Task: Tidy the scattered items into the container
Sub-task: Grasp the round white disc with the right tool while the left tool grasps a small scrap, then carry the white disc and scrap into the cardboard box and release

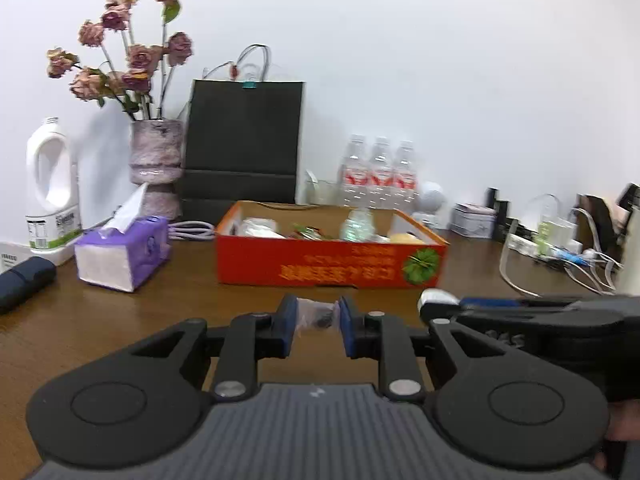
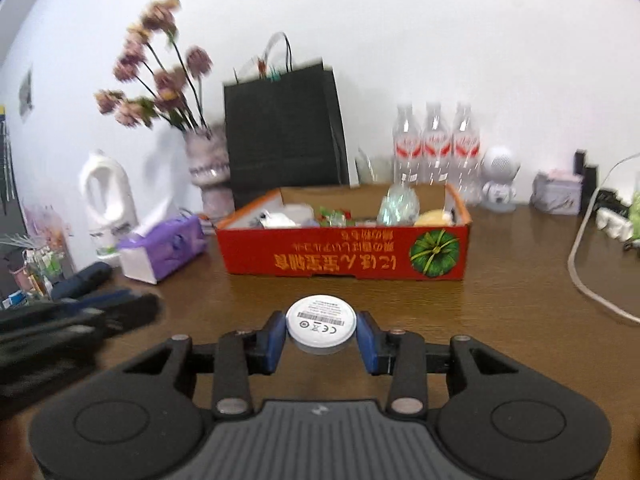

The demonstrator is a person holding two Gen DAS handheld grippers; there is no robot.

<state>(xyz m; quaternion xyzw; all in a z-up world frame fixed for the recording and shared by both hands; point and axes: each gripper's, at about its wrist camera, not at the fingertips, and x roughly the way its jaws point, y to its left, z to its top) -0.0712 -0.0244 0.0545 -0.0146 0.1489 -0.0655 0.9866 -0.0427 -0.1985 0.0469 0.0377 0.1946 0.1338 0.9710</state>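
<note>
While tools (image 1: 318, 320) (image 2: 321, 330) grip items, wooden desk (image 2: 500, 300) cluttered.

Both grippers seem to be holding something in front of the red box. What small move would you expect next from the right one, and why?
Probably carry the right gripper forward and up over the near wall of the red box. Its fingers are shut on a white round disc, held short of the box, whose open top already holds other items. The left gripper also grips a small clear-wrapped item.

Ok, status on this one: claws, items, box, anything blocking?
Left claw shut on small clear packet. Right claw shut on white round disc. Red box ahead, partly filled. Path to box open.
</note>
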